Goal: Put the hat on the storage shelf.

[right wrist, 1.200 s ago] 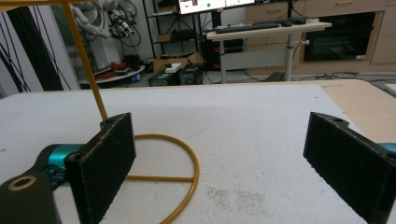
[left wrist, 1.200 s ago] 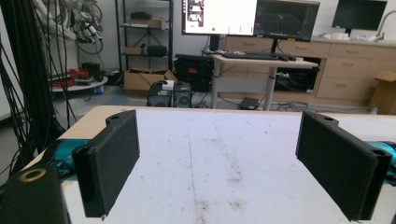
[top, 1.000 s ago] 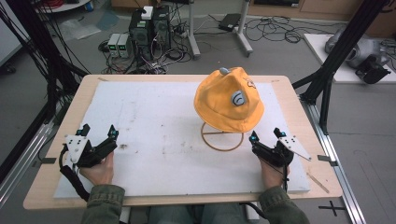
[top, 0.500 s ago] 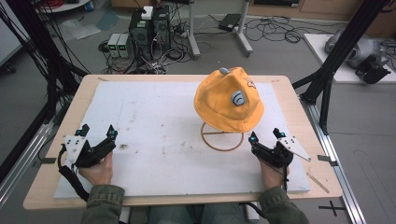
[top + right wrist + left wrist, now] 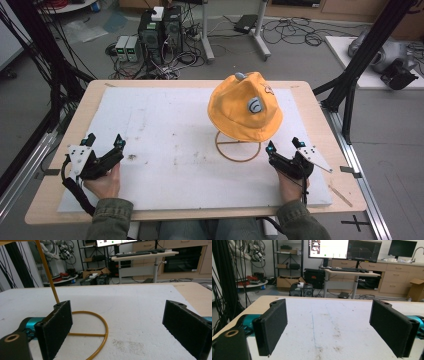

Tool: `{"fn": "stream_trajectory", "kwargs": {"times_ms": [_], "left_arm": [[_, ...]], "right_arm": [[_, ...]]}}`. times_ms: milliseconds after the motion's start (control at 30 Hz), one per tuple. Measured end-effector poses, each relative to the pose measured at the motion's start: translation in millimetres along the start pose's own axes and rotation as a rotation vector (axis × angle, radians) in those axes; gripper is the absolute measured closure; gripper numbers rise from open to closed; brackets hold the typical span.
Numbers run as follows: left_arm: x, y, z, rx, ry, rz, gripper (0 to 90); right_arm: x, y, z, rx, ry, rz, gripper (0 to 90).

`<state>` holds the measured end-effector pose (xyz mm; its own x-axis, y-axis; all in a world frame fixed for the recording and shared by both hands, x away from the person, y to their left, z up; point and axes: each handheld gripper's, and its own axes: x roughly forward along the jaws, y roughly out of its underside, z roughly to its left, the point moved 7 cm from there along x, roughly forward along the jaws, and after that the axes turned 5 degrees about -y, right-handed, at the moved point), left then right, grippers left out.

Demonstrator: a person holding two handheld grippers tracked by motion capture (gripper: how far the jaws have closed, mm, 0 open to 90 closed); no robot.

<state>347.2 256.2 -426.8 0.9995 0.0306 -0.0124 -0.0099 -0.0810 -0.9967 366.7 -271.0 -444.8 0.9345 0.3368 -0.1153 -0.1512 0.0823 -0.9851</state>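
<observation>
No visible change vs. earlier frames: both grippers and the hat hold the same positions. Left gripper [image 5: 104,143] rests at near-left of the white foam pad [image 5: 170,125], jaws wide apart, nothing between them. Right gripper [image 5: 285,146] rests at near-right, jaws wide apart, empty. Yellow hat [image 5: 245,107] sits on a yellow wire stand [image 5: 238,148], right of pad centre. Stand's ring base lies just beside the right gripper, to its fwd-left, not touching; hat is above and beyond. Left gripper is well apart from the hat.

A yellow hat [image 5: 245,107] sits on a wire stand [image 5: 239,150], between two wide-open claws resting apart.
</observation>
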Motion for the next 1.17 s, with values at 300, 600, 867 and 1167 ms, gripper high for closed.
{"fn": "stream_trajectory", "kwargs": {"times_ms": [300, 600, 867, 1167], "left_arm": [[-2.0, -0.8, 0.6, -0.009, 0.01, 0.0, 15.1], [-4.8, -1.7, 3.8, -0.017, 0.008, -0.004, 15.1], [-5.2, -2.2, 6.3, -0.025, 0.006, -0.006, 15.3], [-5.9, -5.2, 4.5, -0.015, 0.016, -0.012, 15.6]], "right_arm": [[-0.3, -0.3, 0.7, 0.002, 0.0, 0.002, 8.9], [1.0, 0.6, 4.0, 0.0, -0.005, 0.007, 8.9], [2.2, 0.8, 5.5, -0.007, -0.008, 0.007, 8.9], [2.1, -0.3, 3.3, 0.007, -0.004, 0.003, 8.9]]}}
